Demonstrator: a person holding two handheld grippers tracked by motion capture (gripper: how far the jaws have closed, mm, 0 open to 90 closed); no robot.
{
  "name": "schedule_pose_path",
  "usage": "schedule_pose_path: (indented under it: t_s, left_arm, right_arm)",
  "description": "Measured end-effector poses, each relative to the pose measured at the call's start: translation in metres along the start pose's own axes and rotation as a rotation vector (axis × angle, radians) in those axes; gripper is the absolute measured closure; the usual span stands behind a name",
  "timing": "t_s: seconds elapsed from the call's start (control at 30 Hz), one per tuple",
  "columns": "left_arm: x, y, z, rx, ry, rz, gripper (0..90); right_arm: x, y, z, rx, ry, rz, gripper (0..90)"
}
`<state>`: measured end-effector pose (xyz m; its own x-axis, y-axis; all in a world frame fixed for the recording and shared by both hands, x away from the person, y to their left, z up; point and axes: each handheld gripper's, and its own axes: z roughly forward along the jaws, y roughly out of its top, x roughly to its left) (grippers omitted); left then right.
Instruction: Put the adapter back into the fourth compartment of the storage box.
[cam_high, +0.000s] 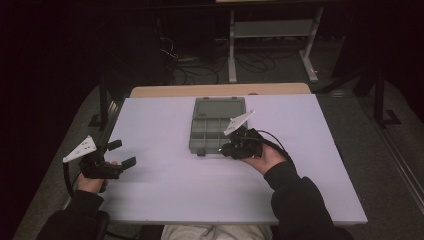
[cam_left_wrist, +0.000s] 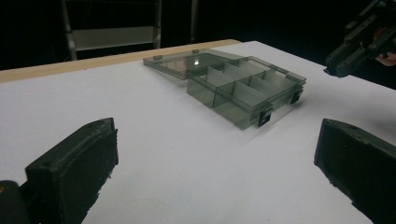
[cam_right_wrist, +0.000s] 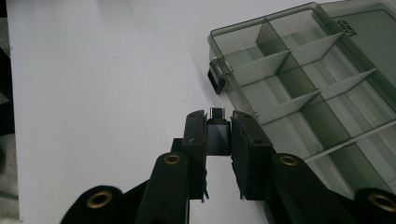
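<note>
On the white tabletop (cam_high: 165, 185), in a dark room with floor cables (cam_high: 200, 67), the open compartment box (cam_high: 217, 125) lies mid-table. Right tool (cam_right_wrist: 218, 122) pinches its front latch (cam_right_wrist: 218, 135); left tool (cam_high: 122, 154) hovers agape, empty.

Dim lab: floor cables (cam_high: 200, 67), metal rack (cam_high: 272, 30)

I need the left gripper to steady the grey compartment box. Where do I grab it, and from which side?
Take the left side wall, coming from the left with the open left gripper. It is thin and upright beside open compartments, so one finger goes inside, one outside. The lid lies flat behind, and the right gripper is shut on the front latch.
</note>
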<state>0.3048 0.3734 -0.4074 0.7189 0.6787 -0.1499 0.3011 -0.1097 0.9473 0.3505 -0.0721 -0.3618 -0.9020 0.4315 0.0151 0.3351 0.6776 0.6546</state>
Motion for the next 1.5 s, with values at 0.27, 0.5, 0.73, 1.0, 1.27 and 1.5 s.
schedule_pose_path:
  t_s: [0.27,0.5,0.73,1.0,1.27,1.5]
  left_arm:
    - [0.0,0.0,0.0,0.0,0.001,-0.001,0.0]
    - [0.0,0.0,0.0,-0.002,0.0,-0.002,0.0]
    - [0.0,0.0,0.0,-0.002,0.001,-0.002,0.0]
    - [0.001,0.0,0.0,-0.003,0.003,-0.001,0.0]
    - [0.001,0.0,0.0,-0.003,0.004,-0.001,0.0]
    - [0.001,0.0,-0.001,-0.002,0.006,0.002,0.0]
  right_arm:
    - [-0.007,0.009,-0.002,0.007,-0.009,-0.005,75.0]
    - [-0.016,0.011,-0.005,0.013,-0.021,0.01,75.0]
    - [-0.023,0.012,-0.006,0.02,-0.034,0.015,75.0]
    - [-0.029,0.015,-0.008,0.014,-0.057,0.01,75.0]
    - [-0.04,0.014,-0.007,0.004,-0.068,0.03,75.0]
    - [-0.053,0.015,-0.004,0.019,-0.078,0.05,75.0]
